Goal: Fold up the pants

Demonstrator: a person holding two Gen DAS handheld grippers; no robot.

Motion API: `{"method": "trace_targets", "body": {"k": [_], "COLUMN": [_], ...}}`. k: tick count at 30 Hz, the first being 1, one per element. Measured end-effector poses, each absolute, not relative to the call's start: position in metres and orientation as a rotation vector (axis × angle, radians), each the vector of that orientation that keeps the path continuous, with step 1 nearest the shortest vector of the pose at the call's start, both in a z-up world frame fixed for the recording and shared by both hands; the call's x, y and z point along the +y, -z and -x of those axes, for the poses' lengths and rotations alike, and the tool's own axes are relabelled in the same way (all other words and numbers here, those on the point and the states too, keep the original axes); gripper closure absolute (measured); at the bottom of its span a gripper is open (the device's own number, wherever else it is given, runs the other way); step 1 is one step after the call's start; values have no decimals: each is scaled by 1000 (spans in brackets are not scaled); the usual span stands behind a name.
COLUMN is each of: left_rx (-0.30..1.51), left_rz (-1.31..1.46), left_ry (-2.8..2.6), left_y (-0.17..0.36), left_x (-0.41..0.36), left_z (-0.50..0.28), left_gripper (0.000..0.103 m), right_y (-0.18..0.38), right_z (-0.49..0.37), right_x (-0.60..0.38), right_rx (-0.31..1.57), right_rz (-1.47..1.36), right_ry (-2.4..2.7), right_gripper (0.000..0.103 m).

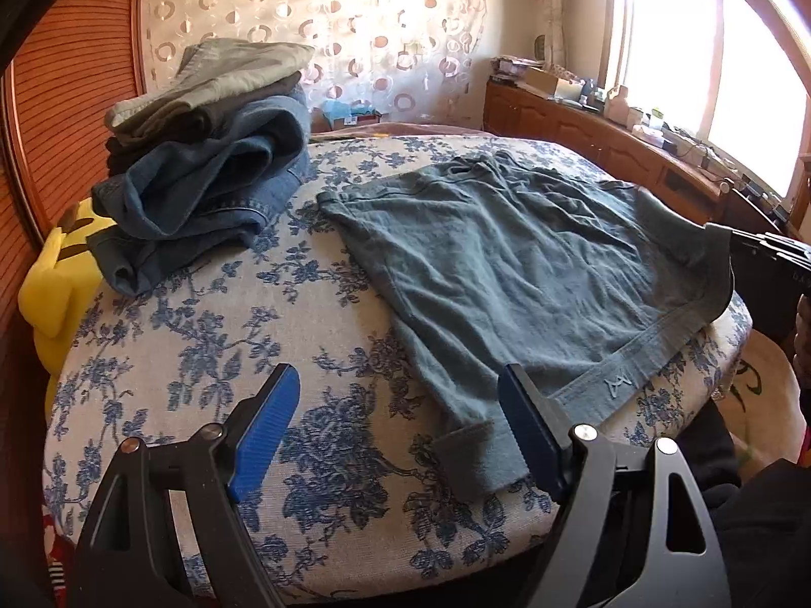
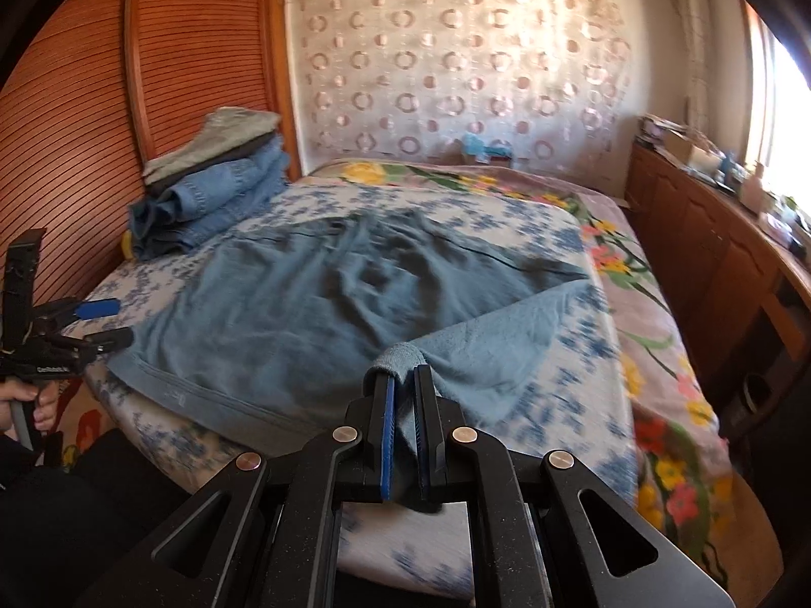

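Observation:
Teal pants (image 1: 507,263) lie spread on a blue-flowered cushion (image 1: 203,354) on the bed. My left gripper (image 1: 400,405) is open. One pant cuff (image 1: 476,456) lies on the cushion between its blue pads (image 1: 268,425), close to the right one, and neither pad presses it. In the right wrist view my right gripper (image 2: 404,375) is shut on a bunched edge of the pants (image 2: 284,304), lifting a flap whose paler underside (image 2: 496,344) shows. The left gripper (image 2: 114,323) sits at the left edge of the pants, held by a person's hand (image 2: 20,400).
A pile of folded jeans and trousers (image 1: 203,152) (image 2: 213,182) sits at the far left of the cushion. A yellow plush toy (image 1: 56,278) lies beside it. A slatted wooden door (image 2: 76,101) stands on the left. A low wooden cabinet (image 2: 709,253) lines the right under the window.

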State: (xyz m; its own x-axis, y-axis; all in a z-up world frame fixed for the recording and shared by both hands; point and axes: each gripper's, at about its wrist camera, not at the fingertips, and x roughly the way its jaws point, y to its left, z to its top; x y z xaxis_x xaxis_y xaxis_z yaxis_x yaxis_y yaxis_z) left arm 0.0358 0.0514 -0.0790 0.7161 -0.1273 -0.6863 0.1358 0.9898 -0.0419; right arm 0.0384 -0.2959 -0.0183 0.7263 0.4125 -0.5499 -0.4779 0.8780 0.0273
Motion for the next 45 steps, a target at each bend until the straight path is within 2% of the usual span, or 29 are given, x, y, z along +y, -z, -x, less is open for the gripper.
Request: {"method": "trace_targets", "body": {"k": [33, 45], "left_rx": [720, 718], "left_rz": [32, 41], "left_ry": [17, 7], "left_y": [72, 74], "left_x": [99, 103], "left_z": [-26, -27], "left_gripper": [22, 22], "right_y": [6, 48], "right_z": [-48, -76], "right_x": [-152, -139], "right_rx": [551, 714], "right_rz": [258, 250], "right_ry": [-927, -982], "right_gripper": [96, 95]}}
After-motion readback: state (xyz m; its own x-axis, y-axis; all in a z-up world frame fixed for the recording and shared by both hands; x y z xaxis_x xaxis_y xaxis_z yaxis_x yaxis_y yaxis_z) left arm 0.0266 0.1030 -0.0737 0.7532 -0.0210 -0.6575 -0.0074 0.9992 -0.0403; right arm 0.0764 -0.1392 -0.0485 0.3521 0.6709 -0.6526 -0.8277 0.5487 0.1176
